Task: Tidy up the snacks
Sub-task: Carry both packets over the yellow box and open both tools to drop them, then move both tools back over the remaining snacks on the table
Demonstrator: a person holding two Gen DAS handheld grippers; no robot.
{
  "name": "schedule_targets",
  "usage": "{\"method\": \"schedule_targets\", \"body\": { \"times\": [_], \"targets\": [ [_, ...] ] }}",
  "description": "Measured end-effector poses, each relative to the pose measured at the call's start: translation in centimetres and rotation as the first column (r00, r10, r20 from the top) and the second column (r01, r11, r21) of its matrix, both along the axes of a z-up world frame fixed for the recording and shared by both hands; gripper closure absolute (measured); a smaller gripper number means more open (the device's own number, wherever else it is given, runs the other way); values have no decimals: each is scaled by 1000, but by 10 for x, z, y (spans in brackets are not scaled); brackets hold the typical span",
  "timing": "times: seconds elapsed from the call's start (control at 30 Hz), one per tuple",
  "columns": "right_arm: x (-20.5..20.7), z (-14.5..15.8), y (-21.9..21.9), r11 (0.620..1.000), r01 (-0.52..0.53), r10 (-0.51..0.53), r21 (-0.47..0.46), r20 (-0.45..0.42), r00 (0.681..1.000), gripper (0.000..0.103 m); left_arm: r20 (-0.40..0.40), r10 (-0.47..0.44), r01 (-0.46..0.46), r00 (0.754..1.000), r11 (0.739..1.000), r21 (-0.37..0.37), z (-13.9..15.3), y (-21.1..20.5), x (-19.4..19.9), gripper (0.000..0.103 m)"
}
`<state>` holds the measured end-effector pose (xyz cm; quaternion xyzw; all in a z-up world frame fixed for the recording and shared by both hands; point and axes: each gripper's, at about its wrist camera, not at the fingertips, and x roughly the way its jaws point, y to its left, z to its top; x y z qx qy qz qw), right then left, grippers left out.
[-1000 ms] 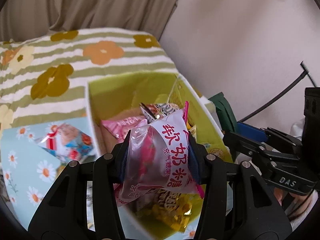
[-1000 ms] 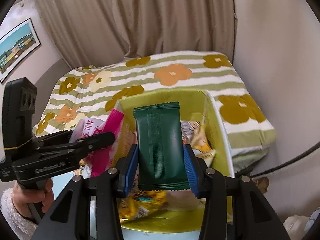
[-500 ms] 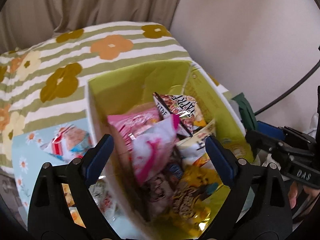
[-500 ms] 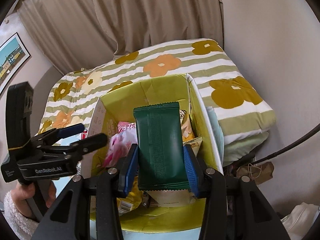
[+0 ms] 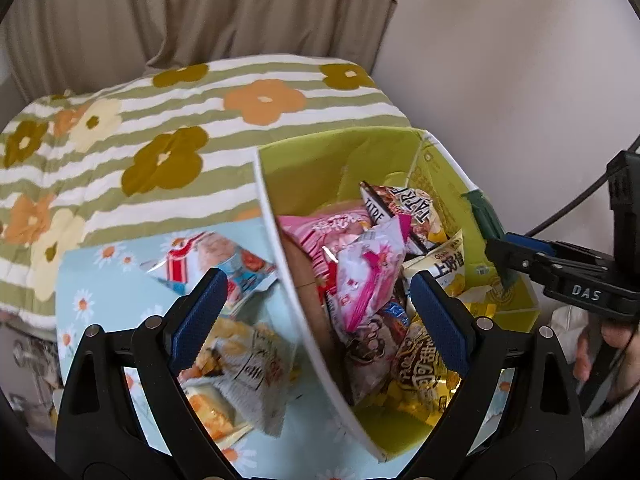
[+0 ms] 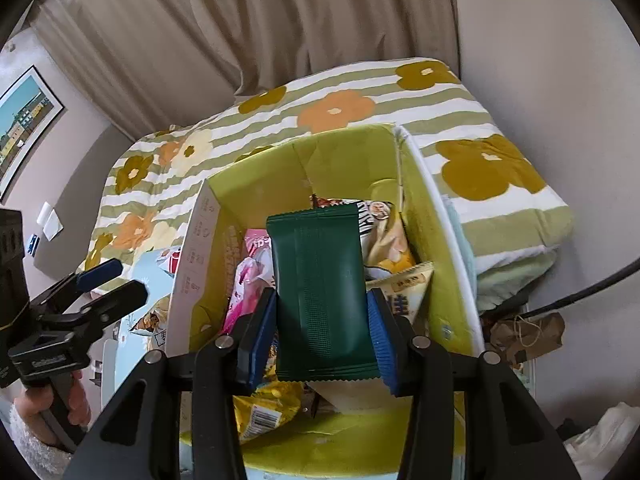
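A bed under a green-and-white striped quilt (image 5: pixel 168 128) with orange and mustard flowers fills the background, its far edge cut off by the beige curtain (image 6: pixel 280 28). On the quilt stands an open box (image 5: pixel 320 168) with lime-green inner walls, its near end hidden behind the gripper frames in both views. Inside it lies a heap of snack packets, overlapping so that most are only partly seen: a pink-and-white candy bag (image 5: pixel 368 276) on top, a pale pink packet (image 5: pixel 320 228) behind it, a dark packet lettered in white (image 5: pixel 404 204) towards the back, and yellow packets (image 5: pixel 424 368) lower down whose print is hard to read. Outside the box, on a light-blue daisy-print sheet (image 5: pixel 92 280), lie two more packets (image 5: pixel 240 372), blurred. The left gripper (image 5: pixel 316 320) hangs over the box's left wall, jaws wide apart and empty. The right gripper (image 6: pixel 322 336) is above the box with a plain dark green ridged packet (image 6: pixel 320 288), upright, between its blue pads; its jaws are opening, and a gap shows at the left pad.
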<state>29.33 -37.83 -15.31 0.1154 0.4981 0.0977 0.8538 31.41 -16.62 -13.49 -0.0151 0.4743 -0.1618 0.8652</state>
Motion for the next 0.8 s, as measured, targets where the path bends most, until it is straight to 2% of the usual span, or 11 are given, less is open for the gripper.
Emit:
{"method": "schedule_targets", "body": {
  "times": [0.03, 0.07, 0.1, 0.13, 0.33, 0.5, 0.73, 0.8],
  "targets": [
    [-1, 1, 3, 1000, -6, 6, -11, 5, 1000, 44, -1, 12, -12, 1000, 1000, -7, 2, 4, -1, 11],
    [-2, 2, 4, 1000, -12, 13, -17, 15, 1000, 25, 2, 17, -17, 1000, 1000, -12, 5, 6, -4, 11],
    [-5, 5, 4, 1000, -19, 19, -15, 34, 999, 11, 6, 22, -22, 1000, 1000, -14, 7, 9, -5, 11],
    [-8, 9, 4, 1000, -23, 24, -10, 60, 998, 9, 10, 28, -28, 1000, 1000, -13, 8, 11, -7, 11],
    [-18, 25, 8, 998, -42, 46, -43, 116, 992, 9, 26, 104, -104, 994, 995, -6, 21, 47, -27, 11],
    [-22, 38, 20, 996, -85, 88, -25, 160, 983, 9, 42, 196, -197, 980, 980, 17, 29, 84, -48, 11],
    [-23, 47, 57, 985, -174, 168, 12, 193, 967, 9, 26, 297, -298, 954, 954, 32, 31, 140, -76, 11],
    [-25, 48, 72, 980, -199, 195, -1, 212, 958, 9, 19, 313, -313, 950, 949, 35, 27, 152, -80, 11]
  ]
}}
